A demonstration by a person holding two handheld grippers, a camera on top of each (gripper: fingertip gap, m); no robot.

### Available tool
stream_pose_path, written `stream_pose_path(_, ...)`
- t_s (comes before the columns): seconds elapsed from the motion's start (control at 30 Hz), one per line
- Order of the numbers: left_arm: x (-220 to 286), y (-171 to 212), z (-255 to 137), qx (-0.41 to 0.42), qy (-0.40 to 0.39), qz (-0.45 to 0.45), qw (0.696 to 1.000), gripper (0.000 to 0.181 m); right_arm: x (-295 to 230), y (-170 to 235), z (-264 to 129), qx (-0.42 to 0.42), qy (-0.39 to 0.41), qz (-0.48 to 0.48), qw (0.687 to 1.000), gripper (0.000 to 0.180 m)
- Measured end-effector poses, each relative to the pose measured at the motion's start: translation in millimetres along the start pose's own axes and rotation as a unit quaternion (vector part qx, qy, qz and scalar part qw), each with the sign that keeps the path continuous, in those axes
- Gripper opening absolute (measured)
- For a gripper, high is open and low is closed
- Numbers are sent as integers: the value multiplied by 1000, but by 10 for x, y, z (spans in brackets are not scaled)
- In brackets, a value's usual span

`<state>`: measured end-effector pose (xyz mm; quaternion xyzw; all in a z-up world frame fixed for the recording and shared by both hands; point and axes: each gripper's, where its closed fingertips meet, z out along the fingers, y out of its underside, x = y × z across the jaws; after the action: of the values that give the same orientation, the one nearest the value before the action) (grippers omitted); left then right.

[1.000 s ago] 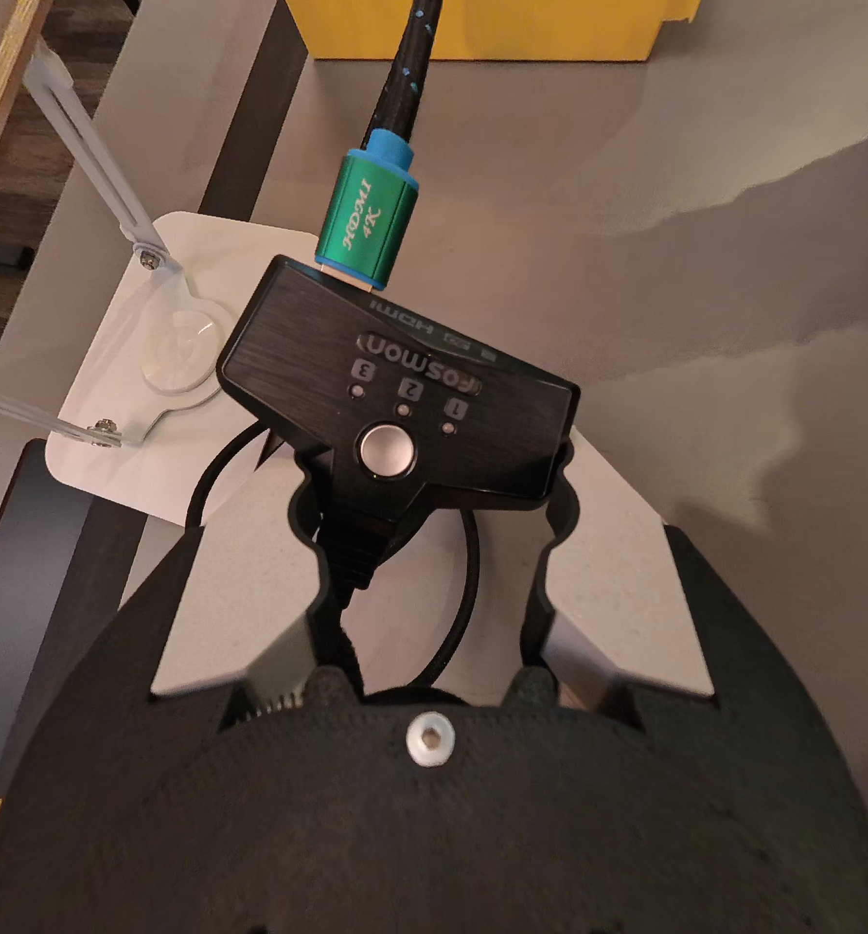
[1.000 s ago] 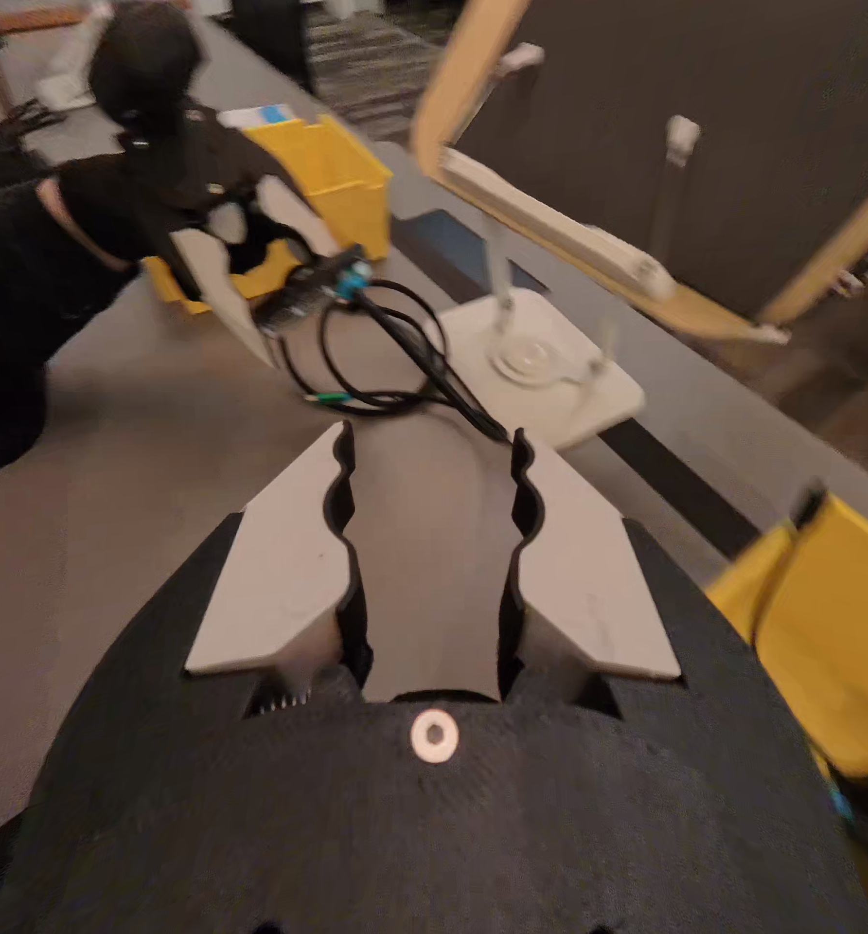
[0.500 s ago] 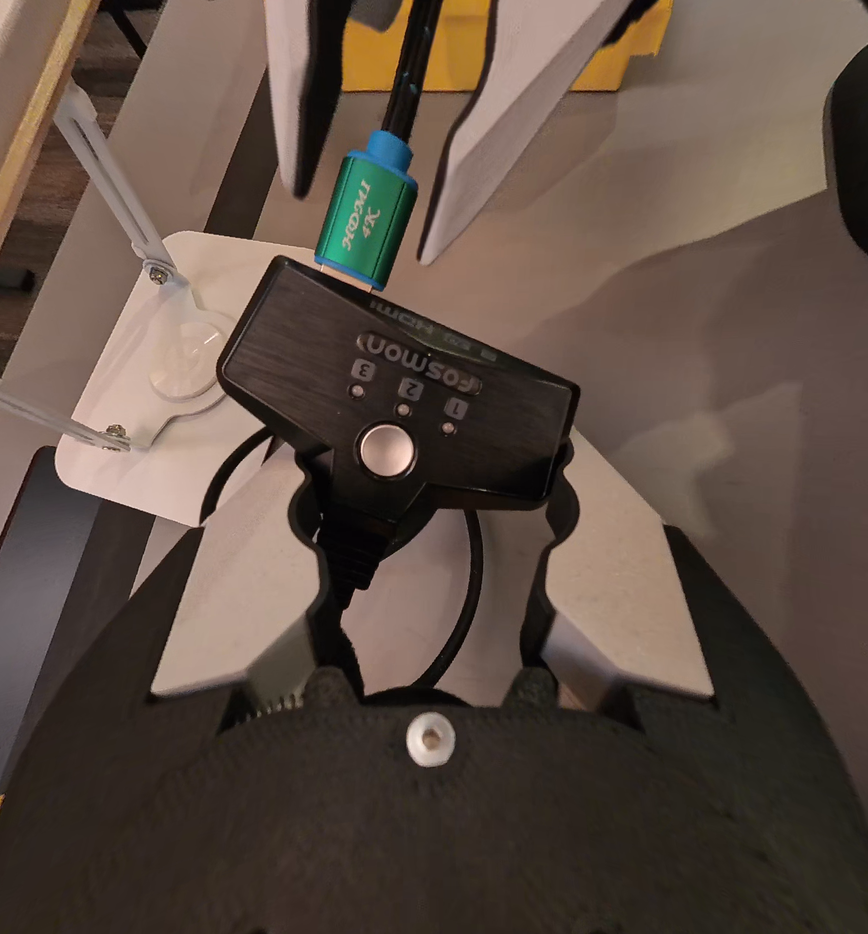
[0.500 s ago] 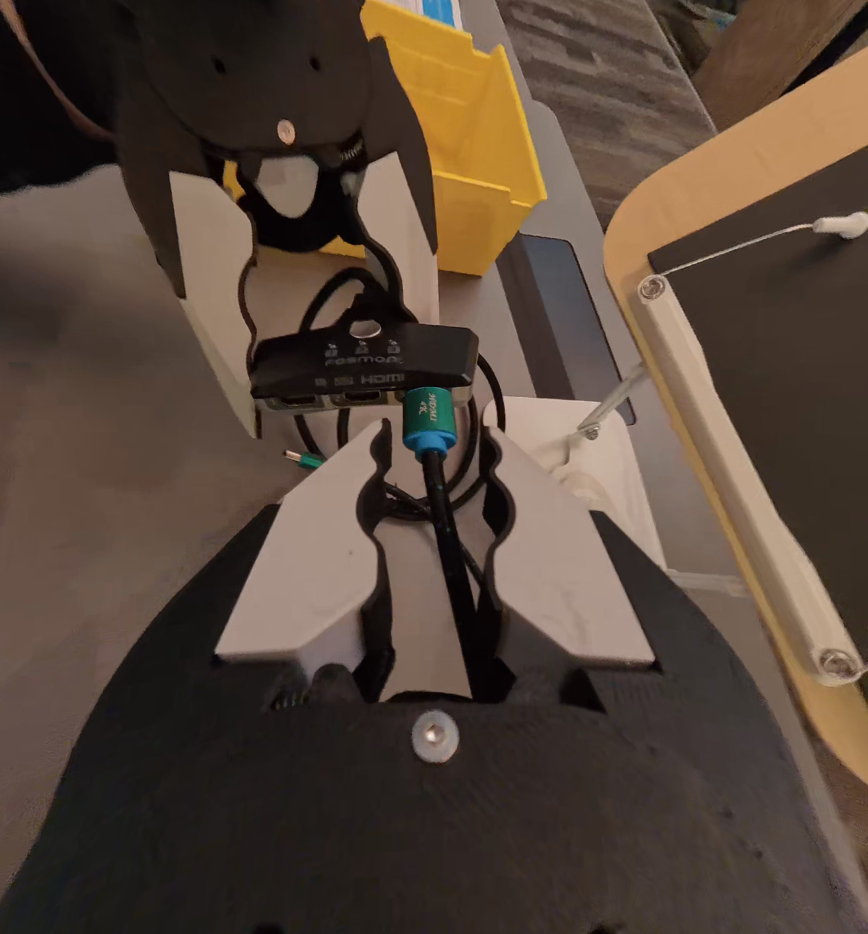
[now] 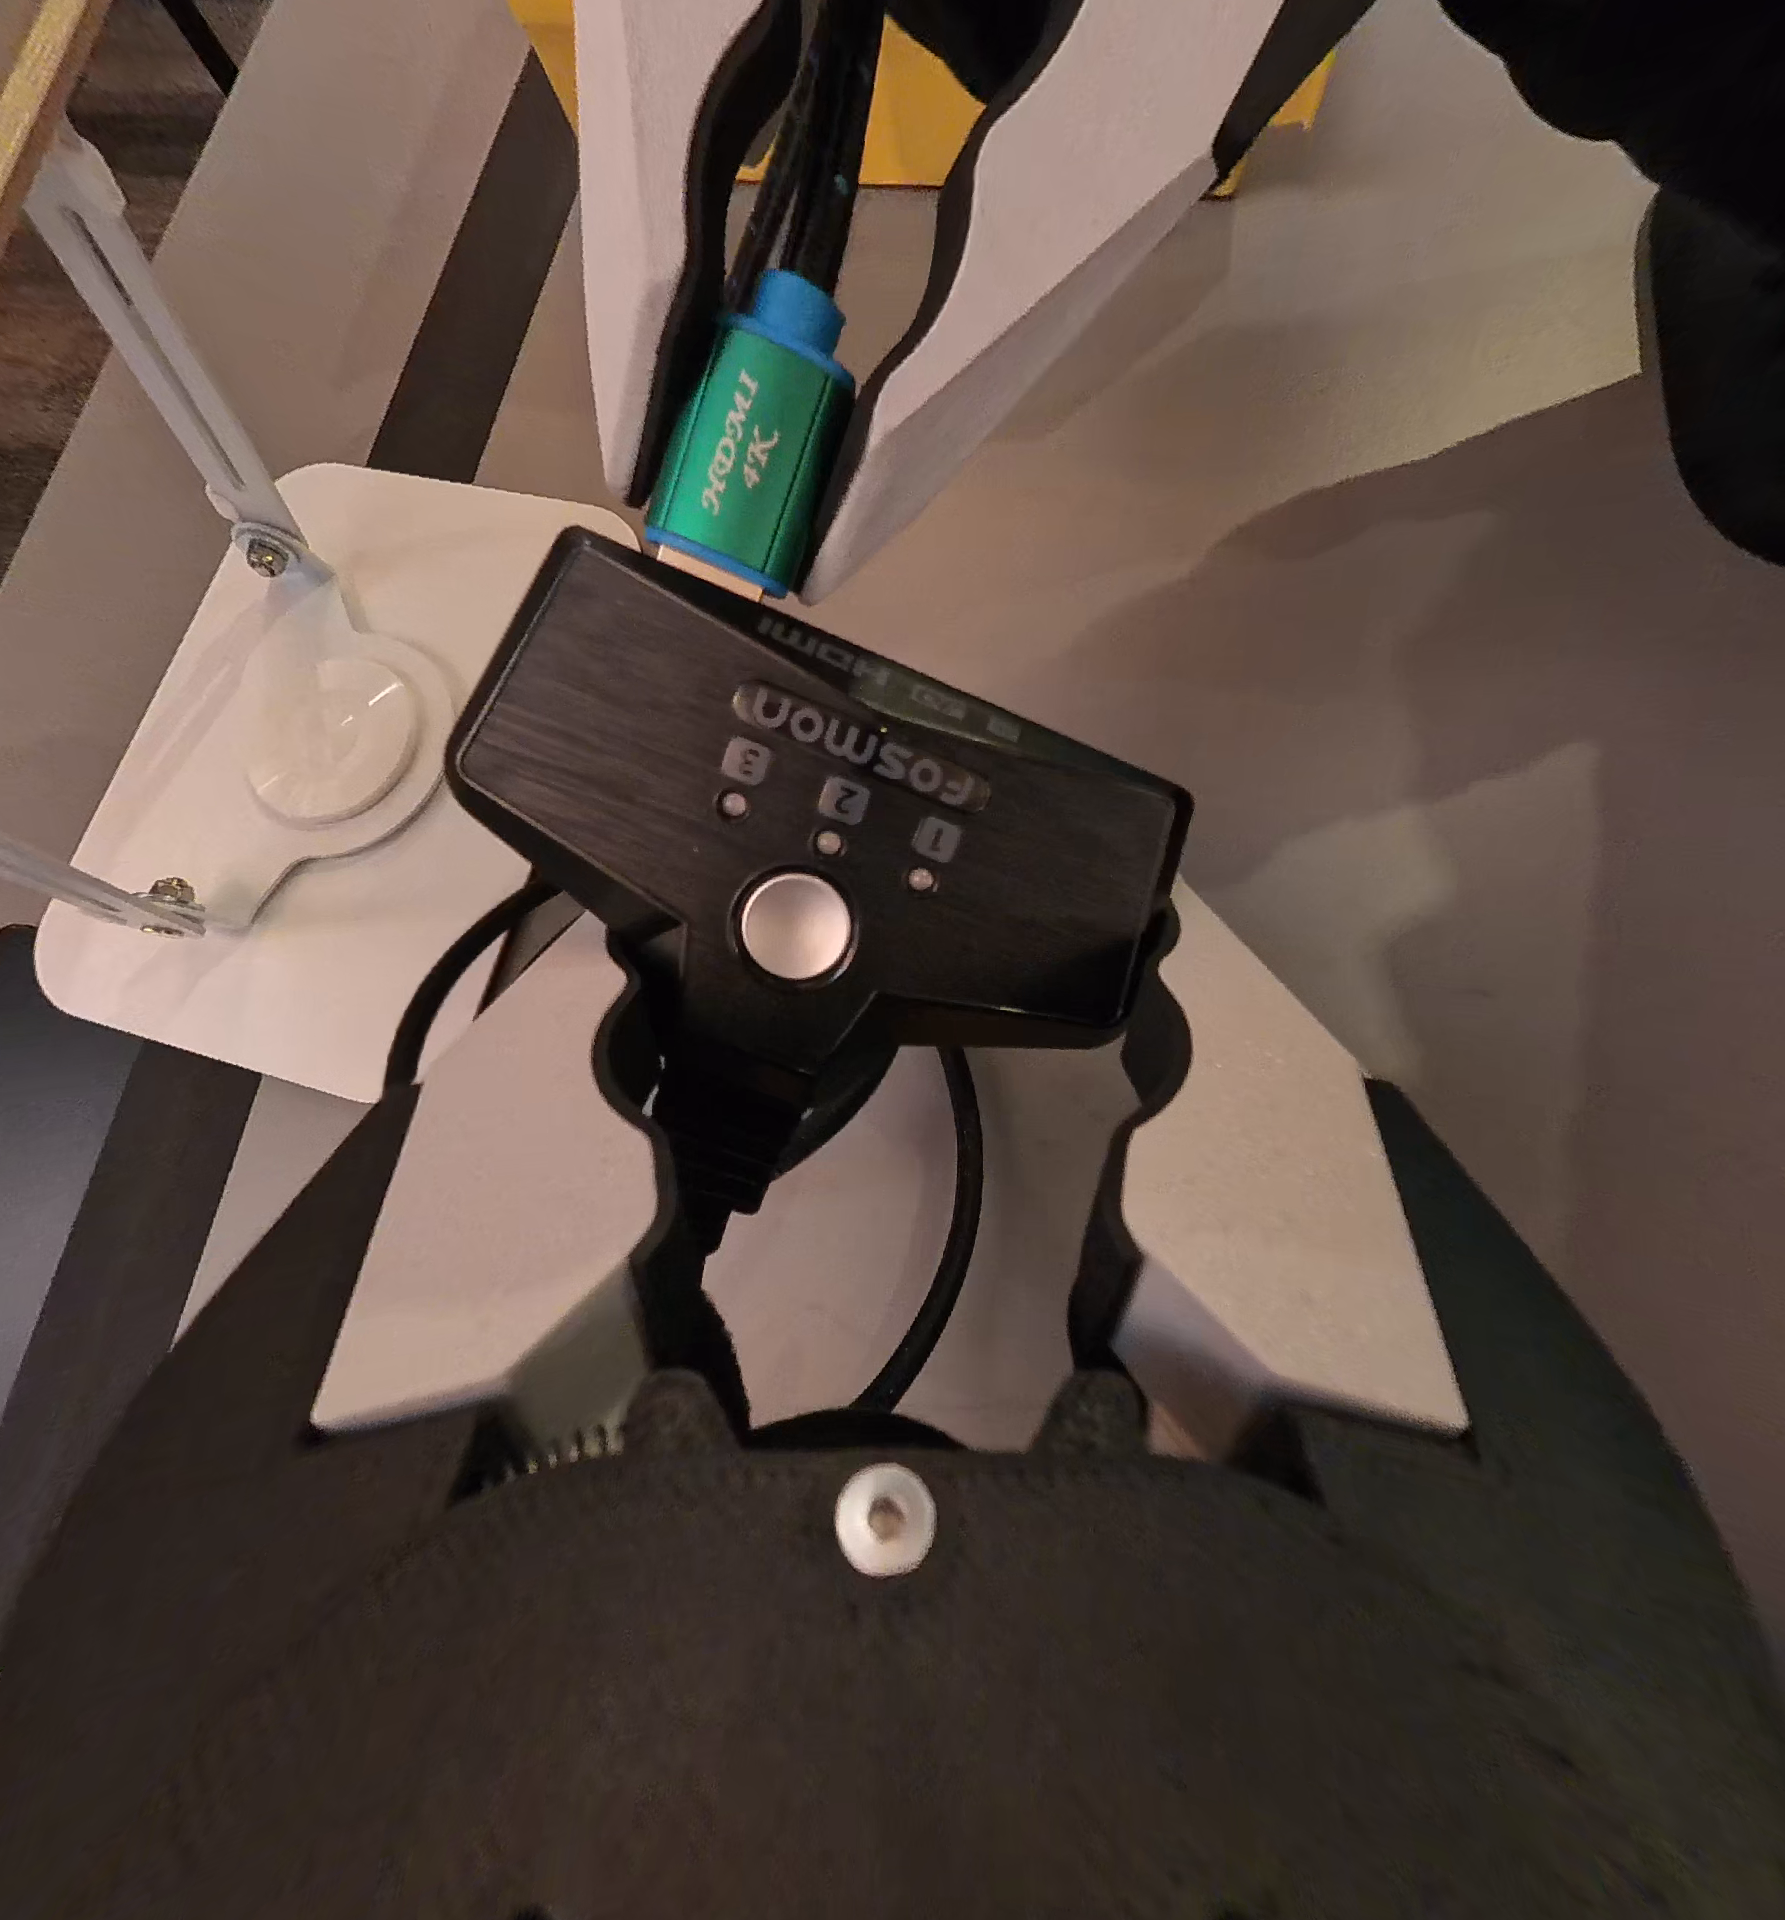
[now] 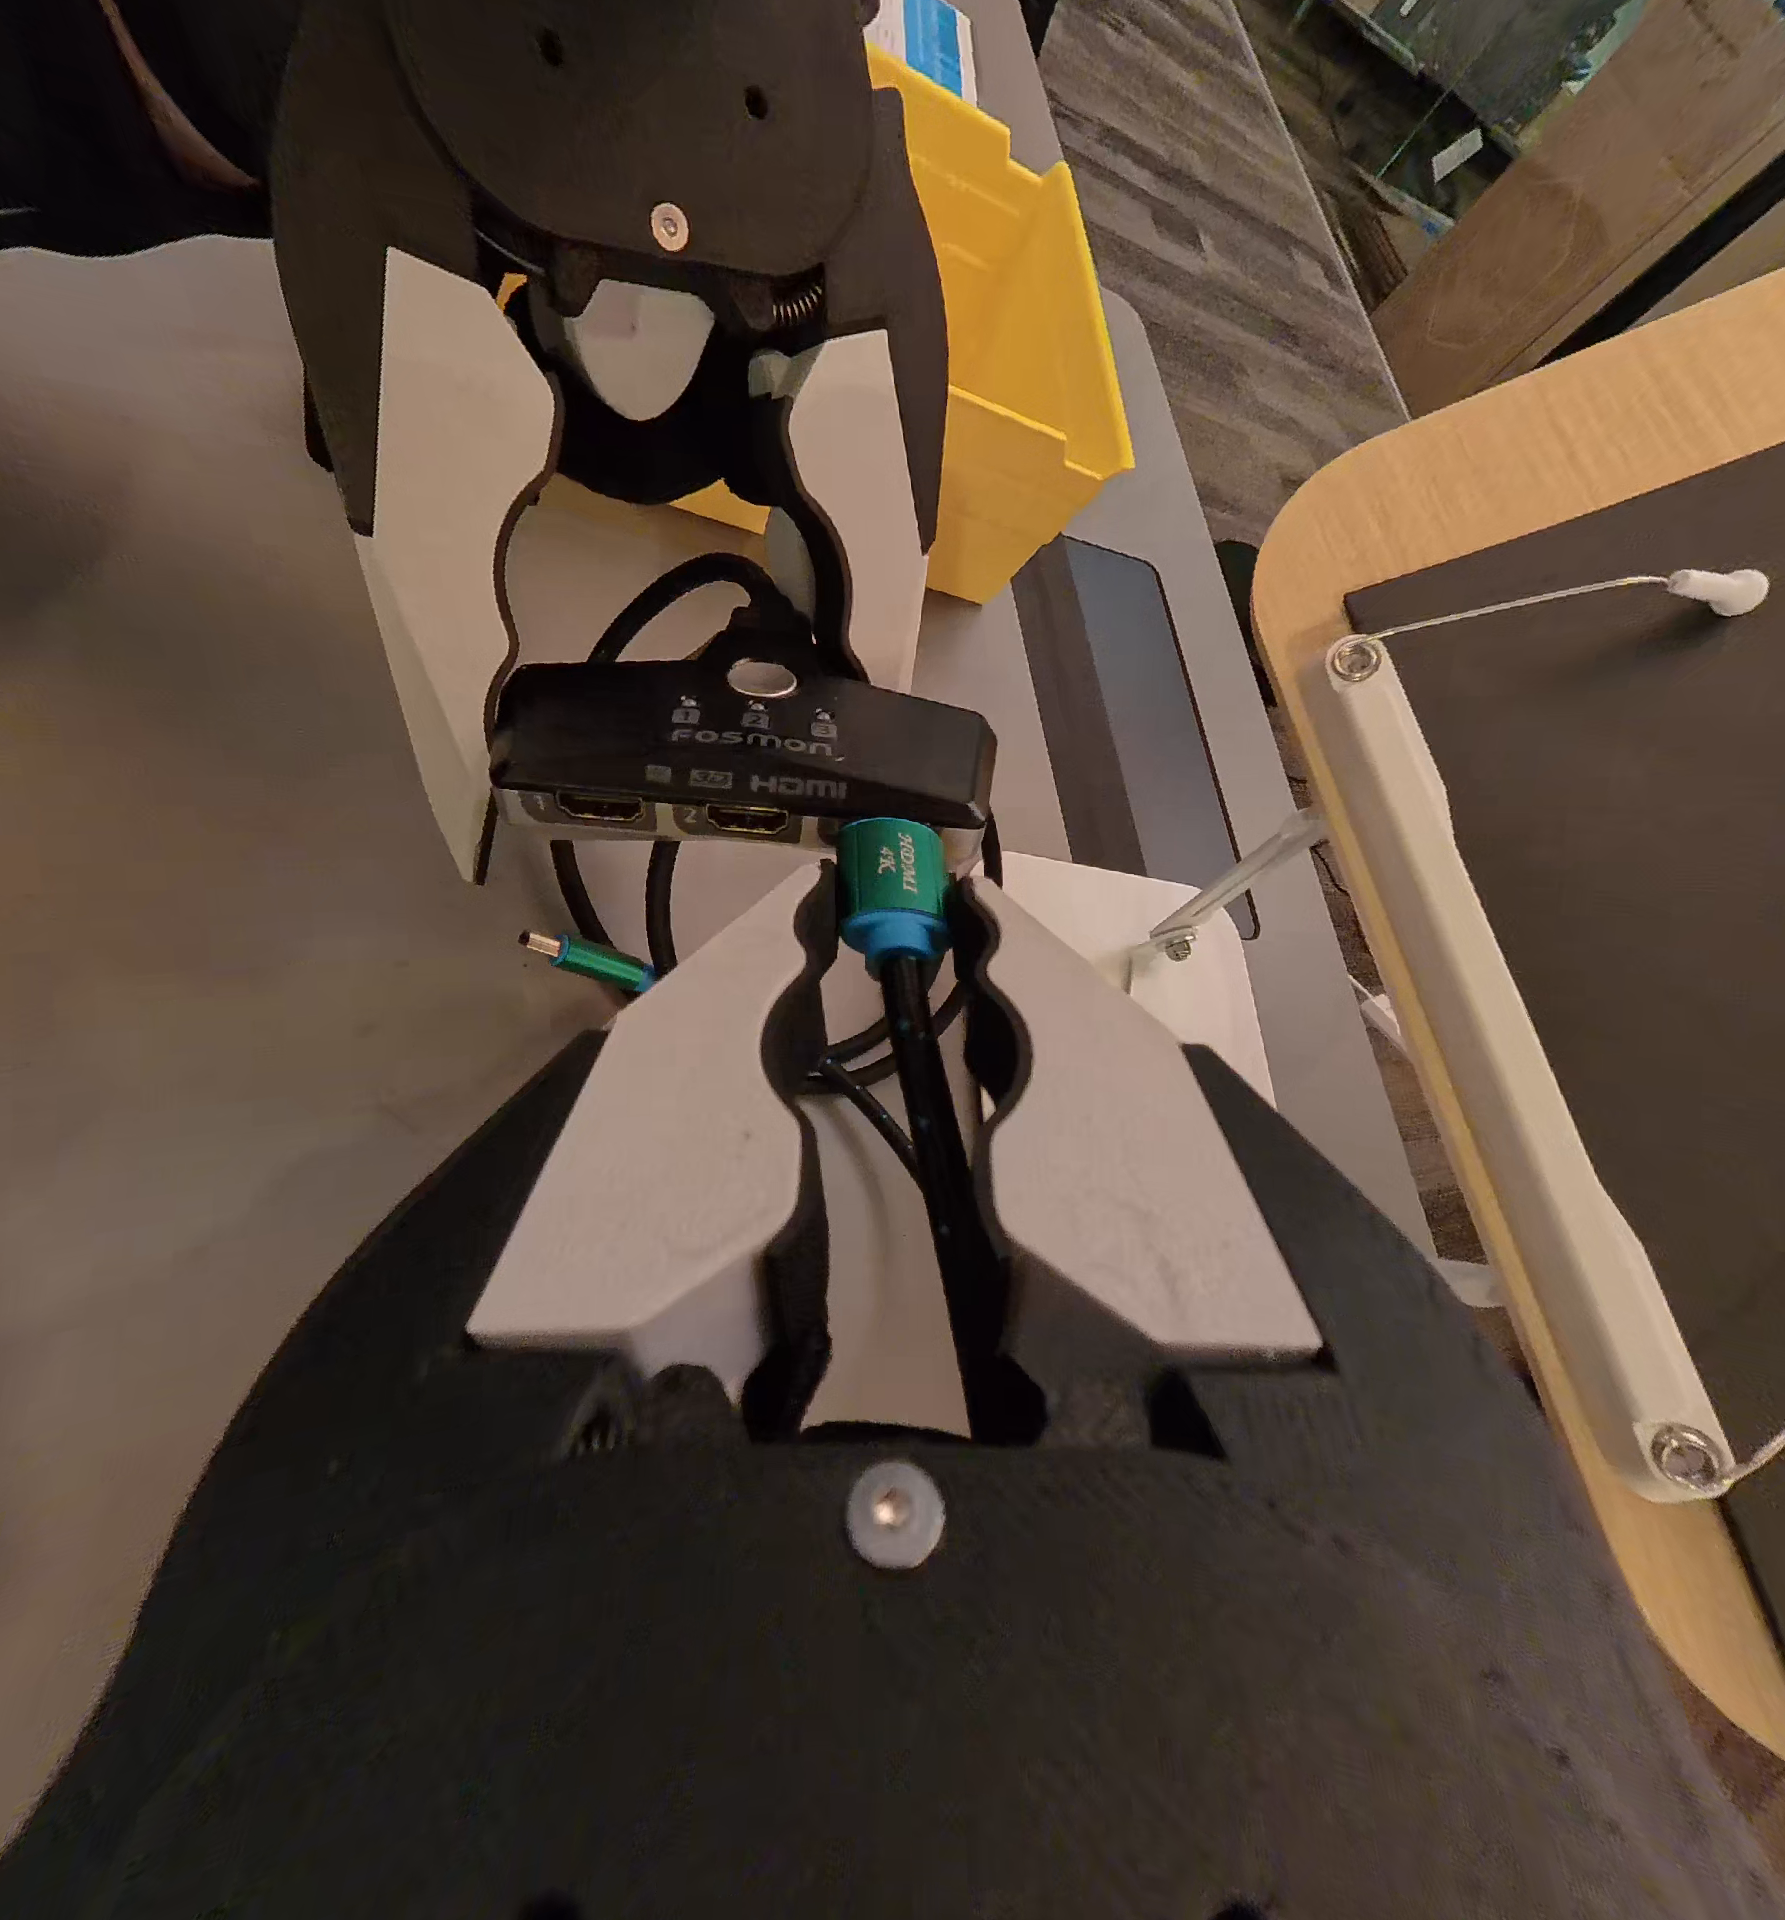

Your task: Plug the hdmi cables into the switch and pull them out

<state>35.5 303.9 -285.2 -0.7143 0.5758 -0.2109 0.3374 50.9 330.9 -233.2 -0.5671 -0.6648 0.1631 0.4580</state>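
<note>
Half a second ago the right gripper (image 5: 737,520) straddled only the braided cable behind the green plug (image 5: 753,468); now it has come forward, and its white fingers (image 5: 613,343) flank the plug body itself, tips almost at the switch's port edge. They look pressed to the plug's sides, though whether they truly clamp it I cannot tell. A second earlier this gripper was well away across the table.

The left gripper (image 5: 883,997) has not moved — it stays closed on the black switch (image 5: 815,821), holding it by its narrow rear end straight ahead of its fingers, raised above the grey table (image 5: 1490,675), button side up.

In the right wrist view the plug (image 6: 890,868) sits in the switch's (image 6: 742,743) rightmost port, directly ahead between the right gripper's (image 6: 883,920) fingertips; the two ports to its left are empty. The grippers face each other nose to nose, the left one (image 6: 659,790) tilted downward. A second green plug (image 6: 587,961) lies loose on the table, low and left of the right gripper's tips. A yellow bin (image 6: 1013,395) stands beyond the left gripper.
</note>
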Motion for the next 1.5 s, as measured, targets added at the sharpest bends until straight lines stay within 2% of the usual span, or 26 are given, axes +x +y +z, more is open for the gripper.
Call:
stream_pose_path(0.03,-5,0,1,0,-1,-1,1000,91,4,-4,2,2,-2,-1,1000,19)
stream_pose_path(0.23,-15,20,7,-3,-2,-4,1000,90,-5,-11,33,6,-26,-7,1000,19)
stream_pose_path(1.1,6,-24,-55,50,22,-3,998,90,3,-132,12,37,13,-27,999,19)
stream_pose_path(1.33,113,-71,-76,45,25,30,998,89,-108,-165,-117,68,-54,-7,996,19)
stream_pose_path(1.5,50,-109,-79,59,15,18,998,89,-21,-186,-104,61,-19,-9,998,19)
